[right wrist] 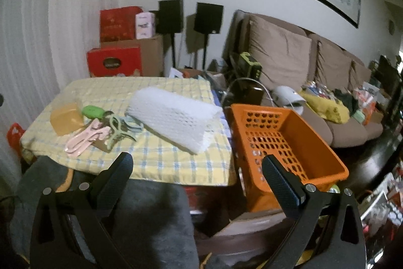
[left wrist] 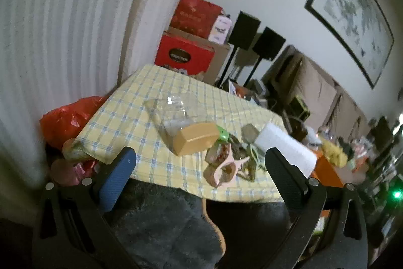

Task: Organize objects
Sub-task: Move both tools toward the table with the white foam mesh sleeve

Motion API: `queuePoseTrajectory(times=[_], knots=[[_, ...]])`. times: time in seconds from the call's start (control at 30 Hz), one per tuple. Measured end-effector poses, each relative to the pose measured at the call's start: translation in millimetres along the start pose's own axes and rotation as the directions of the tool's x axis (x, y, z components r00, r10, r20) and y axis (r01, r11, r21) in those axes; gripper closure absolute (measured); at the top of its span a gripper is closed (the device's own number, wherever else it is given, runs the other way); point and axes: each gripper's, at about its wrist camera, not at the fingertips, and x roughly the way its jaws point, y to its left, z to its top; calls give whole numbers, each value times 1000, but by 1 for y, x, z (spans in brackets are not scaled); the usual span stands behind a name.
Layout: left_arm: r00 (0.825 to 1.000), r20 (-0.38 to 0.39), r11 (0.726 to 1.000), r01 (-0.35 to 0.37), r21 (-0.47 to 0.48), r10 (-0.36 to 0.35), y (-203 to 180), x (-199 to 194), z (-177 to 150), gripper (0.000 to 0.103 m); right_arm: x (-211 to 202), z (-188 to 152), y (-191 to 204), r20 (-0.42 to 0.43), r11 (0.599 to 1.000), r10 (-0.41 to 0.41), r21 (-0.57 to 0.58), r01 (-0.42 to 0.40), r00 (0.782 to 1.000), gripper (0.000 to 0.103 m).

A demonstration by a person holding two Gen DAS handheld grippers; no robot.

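Observation:
A small table under a yellow checked cloth carries a clear jar lying on its side with a tan lid, a green item, pink hair clips, green clips and a white foam mesh sheet. An empty orange basket stands just right of the table. My left gripper is open, short of the table's near edge. My right gripper is open too, in front of the table's right corner and the basket.
Grey fuzzy fabric lies below both grippers. A red plastic bag sits left of the table. Red boxes and speakers on stands stand behind. A cluttered beige sofa runs along the right wall.

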Motion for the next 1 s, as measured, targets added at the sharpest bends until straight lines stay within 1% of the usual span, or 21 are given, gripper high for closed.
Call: queuePoseTrajectory(times=[0.07,0.1,0.2,0.27,0.33,0.4,0.43,0.47,0.57,0.6,0.67,0.73,0.83,0.9,0.93,0.97,1.0], knots=[[999,47,999,-28,21,27,0,-7,4,1,0,6,0,19,999,8,-31,-7,1000,0],[997,66,997,-45,57,41,-4,-11,4,1,0,9,0,26,999,2,-48,-1,1000,0],[994,77,989,-83,122,74,-13,-12,5,1,3,15,-2,42,997,8,-77,-5,999,0],[994,75,986,-95,140,85,-18,-9,6,1,7,20,-6,39,997,37,-71,-34,999,0],[996,55,988,-73,136,66,-23,-5,5,1,8,23,-8,39,996,70,-59,-67,997,0],[998,19,988,-57,145,55,-26,0,6,1,8,23,-15,52,994,108,-29,-107,993,0],[998,12,985,-66,157,65,-28,2,6,1,7,21,-16,56,993,118,-22,-117,991,0],[996,14,980,-90,178,89,-30,2,7,1,5,17,-21,74,990,139,-6,-139,988,0],[987,75,958,-159,238,145,-36,-3,10,1,-2,15,-34,133,981,179,50,-187,975,0],[983,101,950,-177,259,155,-39,-6,10,1,-4,19,-38,145,979,183,66,-194,972,0],[979,129,940,-190,284,159,-44,-8,10,1,-6,29,-43,152,976,193,70,-206,969,0],[974,152,932,-209,297,170,-53,-9,8,1,-8,39,-42,157,983,171,42,-180,973,0],[963,182,936,-240,257,197,-58,-8,8,0,-11,40,-38,164,987,157,3,-160,974,0],[962,198,943,-235,235,190,-58,-10,7,0,-12,36,-29,167,984,163,-93,-149,972,0],[963,201,945,-225,237,179,-58,-11,6,0,-11,32,-25,166,982,138,-147,-114,976,0],[966,199,946,-212,245,165,-60,-12,5,0,-8,28,-23,170,984,94,-163,-66,981,0],[970,188,946,-202,255,156,-62,-10,4,0,-4,26,-24,161,985,74,-166,-47,984,0]])
